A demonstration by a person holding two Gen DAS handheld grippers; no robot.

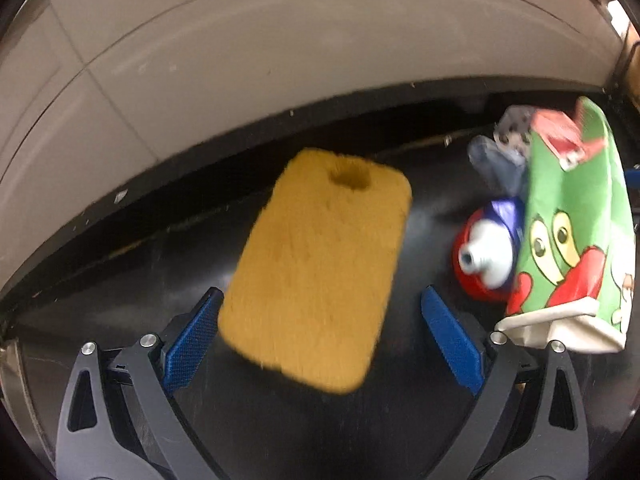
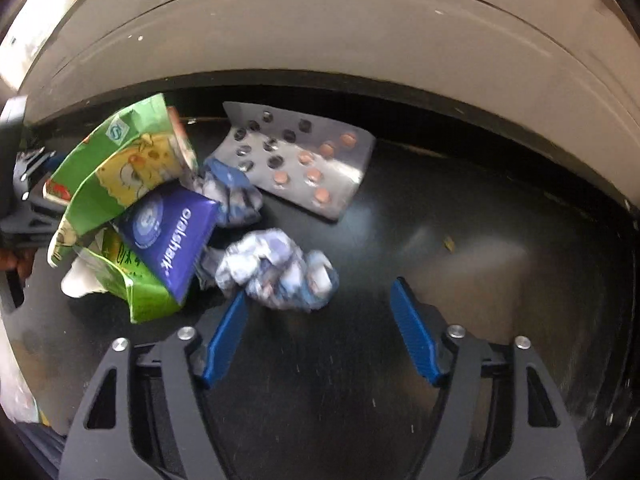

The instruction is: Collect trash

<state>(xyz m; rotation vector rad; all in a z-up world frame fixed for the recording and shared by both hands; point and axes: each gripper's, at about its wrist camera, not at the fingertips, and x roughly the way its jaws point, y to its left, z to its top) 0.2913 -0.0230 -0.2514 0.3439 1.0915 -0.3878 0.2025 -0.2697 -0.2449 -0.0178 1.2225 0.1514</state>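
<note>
- Blue-padded fingers of the right gripper stand apart with nothing pinched; the crumpled wrapper lies on the dark surface just at the left fingertip.
- Shift a little toward the wrapper so it sits centred between the pads, then close.
- Keep clear of the purple toothpaste box and the blister pack behind.
- Left gripper is released too, its pads flanking the yellow sponge without pressing it.
</note>
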